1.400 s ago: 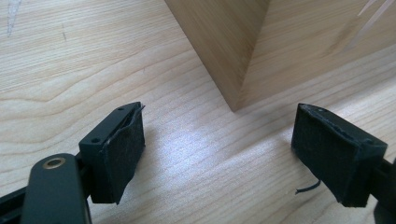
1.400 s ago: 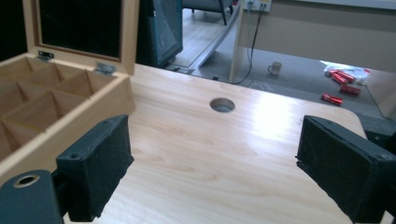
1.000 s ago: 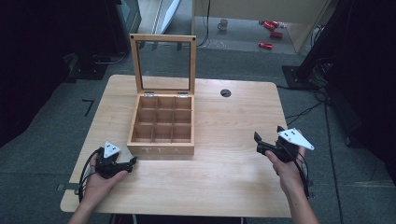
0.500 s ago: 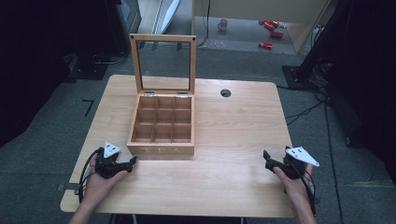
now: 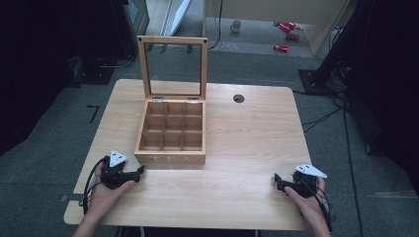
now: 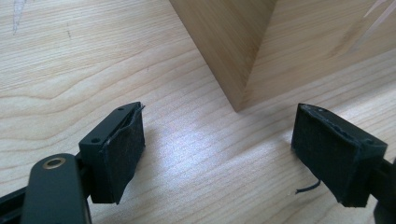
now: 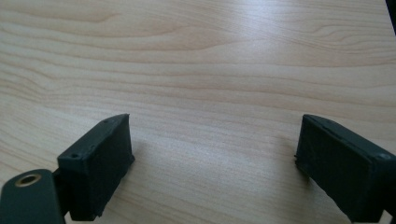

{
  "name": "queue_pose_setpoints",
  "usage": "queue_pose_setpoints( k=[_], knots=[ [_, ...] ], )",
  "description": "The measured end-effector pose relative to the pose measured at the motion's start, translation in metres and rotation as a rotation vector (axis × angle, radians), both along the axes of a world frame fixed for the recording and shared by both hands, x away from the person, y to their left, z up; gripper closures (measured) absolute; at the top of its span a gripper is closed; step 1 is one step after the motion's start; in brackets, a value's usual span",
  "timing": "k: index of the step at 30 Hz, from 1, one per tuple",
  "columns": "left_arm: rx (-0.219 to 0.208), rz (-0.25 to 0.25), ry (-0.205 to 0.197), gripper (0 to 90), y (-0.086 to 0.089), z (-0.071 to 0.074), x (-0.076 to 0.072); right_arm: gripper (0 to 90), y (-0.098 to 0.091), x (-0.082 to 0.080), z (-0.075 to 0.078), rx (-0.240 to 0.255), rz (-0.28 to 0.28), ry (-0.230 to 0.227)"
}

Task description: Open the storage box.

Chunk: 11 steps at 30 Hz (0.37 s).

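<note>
A wooden tea box with several empty compartments sits mid-table, its glass-paned lid standing upright. My left gripper rests on the table just left of the box's front corner, open with nothing between its jaws. In the left gripper view the box corner stands just ahead of the left gripper. My right gripper lies near the table's front right, open and empty. The right gripper faces bare wood in its own view.
A round cable hole is in the tabletop behind the box to the right. Red items and a mug lie on the floor beyond the table. Dark equipment stands at both sides.
My right gripper has moved back toward the front edge of the table and down onto it. The left gripper and the box have stayed put.
</note>
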State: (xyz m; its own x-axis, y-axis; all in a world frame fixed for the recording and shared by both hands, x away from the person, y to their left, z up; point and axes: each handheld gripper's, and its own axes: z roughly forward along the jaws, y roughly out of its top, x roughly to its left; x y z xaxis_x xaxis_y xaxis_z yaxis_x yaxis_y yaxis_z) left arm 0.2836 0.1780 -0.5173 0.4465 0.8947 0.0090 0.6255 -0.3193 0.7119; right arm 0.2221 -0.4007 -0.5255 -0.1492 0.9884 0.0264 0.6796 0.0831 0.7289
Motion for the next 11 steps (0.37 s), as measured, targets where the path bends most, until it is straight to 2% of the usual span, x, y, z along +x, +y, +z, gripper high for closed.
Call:
queue_pose_setpoints(
  k=[11],
  knots=[
    [-0.015, -0.006, 0.002, 17.6, 0.0015, 0.0001, 0.0003, 9.1, 0.0001, 0.0007, -0.0001, 0.003, -0.005, 0.004]
  ],
)
